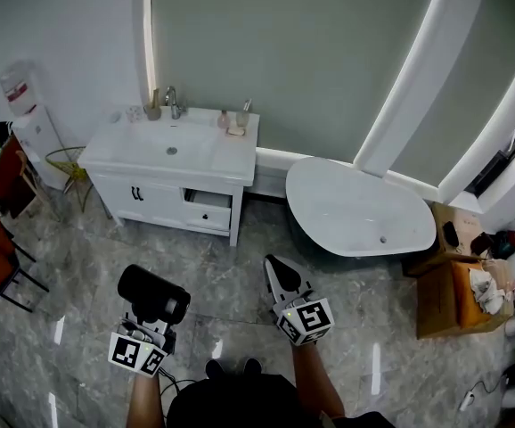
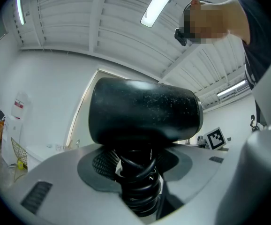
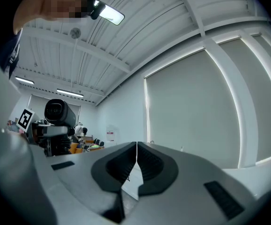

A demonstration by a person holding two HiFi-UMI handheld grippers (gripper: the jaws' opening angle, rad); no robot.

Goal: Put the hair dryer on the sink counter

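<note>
Black plastic hair dryer (image 1: 153, 294) looks top-heavy and slick, so your left gripper (image 1: 151, 317) clamped on its cord-wrapped handle seems right; right gripper (image 1: 273, 266) is closed, empty; sink worktop (image 1: 235, 160) sits well apart.

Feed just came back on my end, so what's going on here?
A person stands on the tiled floor facing the sink counter, not yet at it. The left gripper holds the black hair dryer upright, jaws closed on its cord-wrapped handle. The right gripper is empty, jaws together, pointing ahead. The counter carries a few small bottles by the tap; the bathtub sits to its right.
</note>
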